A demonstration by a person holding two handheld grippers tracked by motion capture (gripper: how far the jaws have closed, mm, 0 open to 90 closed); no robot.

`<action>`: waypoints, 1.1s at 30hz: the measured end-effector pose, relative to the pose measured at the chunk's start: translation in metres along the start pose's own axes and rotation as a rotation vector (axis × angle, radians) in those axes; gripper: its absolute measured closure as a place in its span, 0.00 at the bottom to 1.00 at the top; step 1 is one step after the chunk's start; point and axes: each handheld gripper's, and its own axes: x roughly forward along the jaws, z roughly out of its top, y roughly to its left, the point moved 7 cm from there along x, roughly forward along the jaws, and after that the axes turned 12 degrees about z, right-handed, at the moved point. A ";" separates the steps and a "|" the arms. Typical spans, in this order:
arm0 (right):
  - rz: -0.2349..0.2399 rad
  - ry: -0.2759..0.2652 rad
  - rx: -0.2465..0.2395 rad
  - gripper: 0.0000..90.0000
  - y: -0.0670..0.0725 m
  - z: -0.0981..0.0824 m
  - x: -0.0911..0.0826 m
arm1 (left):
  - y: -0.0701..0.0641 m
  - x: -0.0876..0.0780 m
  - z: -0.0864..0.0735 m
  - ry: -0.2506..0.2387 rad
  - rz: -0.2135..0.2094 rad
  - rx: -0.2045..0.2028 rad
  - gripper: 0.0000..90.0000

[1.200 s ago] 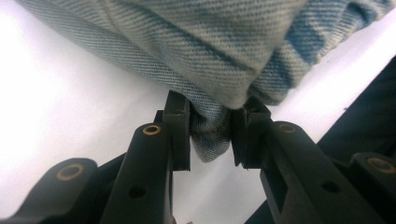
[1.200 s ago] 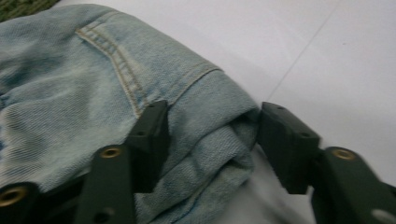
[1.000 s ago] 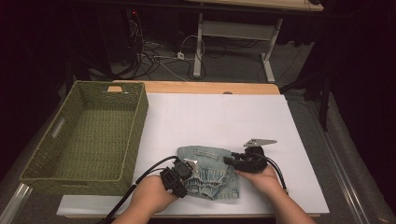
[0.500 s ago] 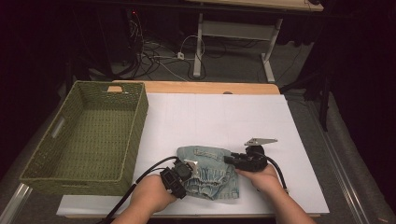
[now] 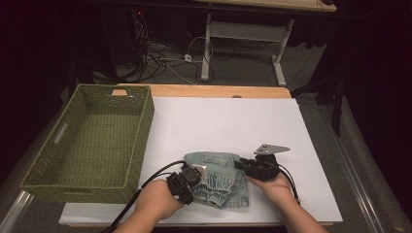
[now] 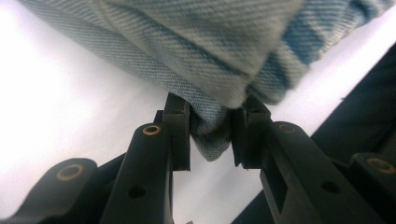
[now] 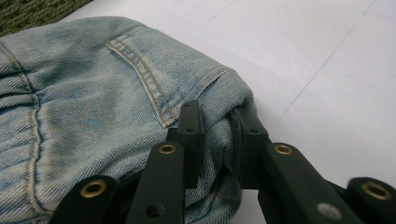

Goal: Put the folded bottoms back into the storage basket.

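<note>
Folded denim shorts lie on white sheet near its front edge, approx mid-width; waistband twd far edge, frayed hems twd front, long axis running near-to-far w/ slight tilt. L gripper at garment's left edge, jaws closed on a denim fold w/ cloth between pads. R gripper at right edge, jaws pinching fold by pocket seam. Green woven basket just beyond sheet's left edge.

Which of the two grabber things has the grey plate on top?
The right hand-held gripper, pinching the right edge of the folded light-blue denim garment. The left hand-held gripper has no such plate visible.
</note>
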 end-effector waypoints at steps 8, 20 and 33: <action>0.005 -0.029 -0.057 0.86 0.020 0.009 -0.008 | 0.008 -0.015 -0.009 0.004 -0.003 -0.014 0.77; 0.055 -0.077 -0.079 0.85 0.048 0.043 -0.001 | 0.034 -0.048 -0.037 -0.004 0.006 -0.081 0.77; 0.109 -0.108 -0.062 0.85 0.066 0.063 0.019 | 0.061 -0.058 -0.060 0.001 0.006 -0.130 0.77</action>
